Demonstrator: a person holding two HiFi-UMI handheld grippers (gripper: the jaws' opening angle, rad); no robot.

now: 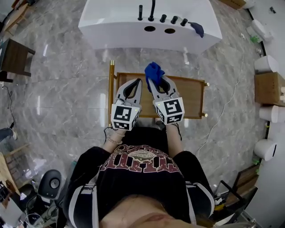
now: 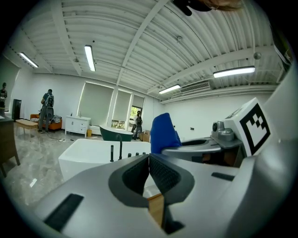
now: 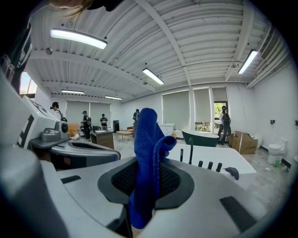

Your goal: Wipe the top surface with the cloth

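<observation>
A blue cloth (image 1: 154, 73) is pinched in my right gripper (image 1: 156, 80), which is shut on it; in the right gripper view the cloth (image 3: 148, 153) stands up between the jaws. My left gripper (image 1: 136, 82) is beside it, shut and holding nothing; its pads (image 2: 160, 173) meet with no gap. Both grippers are held level above the wooden top surface (image 1: 189, 93) of a small gold-framed table, side by side, pointing away from me. From the left gripper view the cloth (image 2: 163, 132) and the right gripper show at right.
A white bathtub (image 1: 133, 22) with black taps (image 1: 151, 11) stands just beyond the table; a dark cloth (image 1: 197, 28) lies on its rim. Marble floor surrounds the table. Wooden furniture sits at left (image 1: 15, 58) and right (image 1: 267, 87). Several people stand far off (image 2: 46, 109).
</observation>
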